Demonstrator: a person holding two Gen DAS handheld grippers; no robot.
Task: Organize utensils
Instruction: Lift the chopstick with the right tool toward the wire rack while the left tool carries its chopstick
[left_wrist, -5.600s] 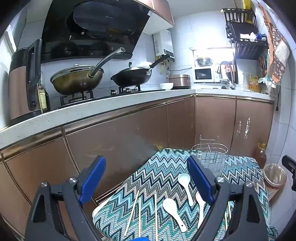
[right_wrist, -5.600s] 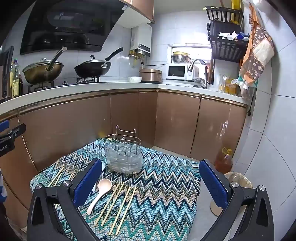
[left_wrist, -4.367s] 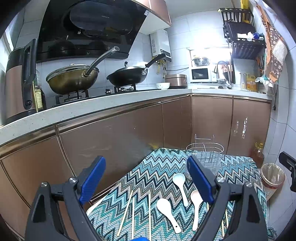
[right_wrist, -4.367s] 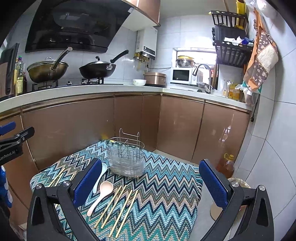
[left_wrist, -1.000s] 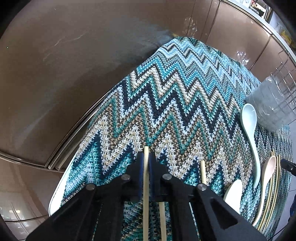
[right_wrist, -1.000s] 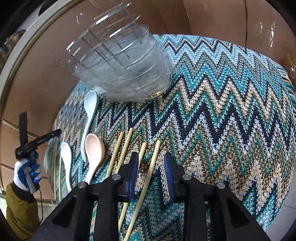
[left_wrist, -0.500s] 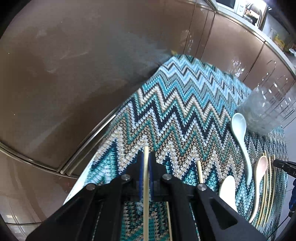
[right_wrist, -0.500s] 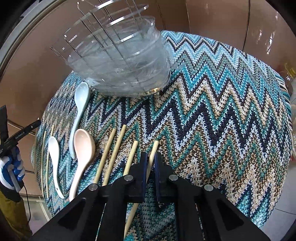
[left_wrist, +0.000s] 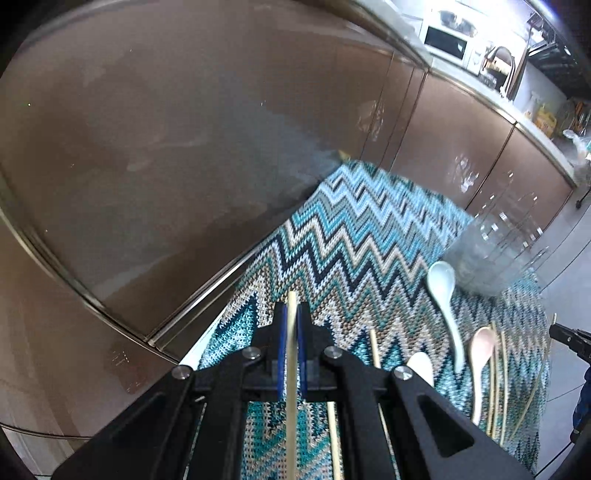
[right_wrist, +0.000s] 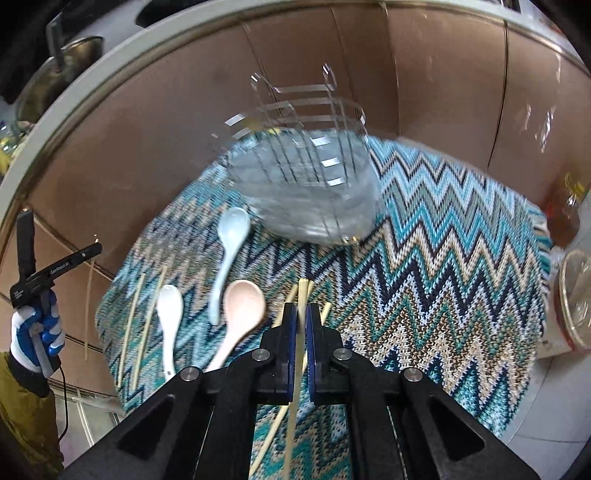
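Note:
My left gripper (left_wrist: 291, 314) is shut on a wooden chopstick (left_wrist: 291, 369) and holds it above the zigzag cloth (left_wrist: 351, 236). My right gripper (right_wrist: 301, 314) is shut on another chopstick (right_wrist: 300, 332), lifted off the cloth (right_wrist: 443, 258). The wire utensil holder (right_wrist: 306, 184) with a clear base stands at the far side of the cloth; it also shows in the left wrist view (left_wrist: 491, 254). A light blue spoon (right_wrist: 229, 251), a pink spoon (right_wrist: 240, 310) and a white spoon (right_wrist: 169, 314) lie on the cloth with several more chopsticks (right_wrist: 144, 317).
Brown cabinet doors (left_wrist: 184, 147) run close behind and left of the cloth. A bin with a plastic liner (right_wrist: 572, 299) and an oil bottle (right_wrist: 563, 210) stand on the floor to the right. The cloth's left edge (left_wrist: 221, 317) drops off near the left gripper.
Both grippers have risen with their chopsticks and tilted up, so more of the cabinets and holder shows. The right chopstick has left the row on the cloth.

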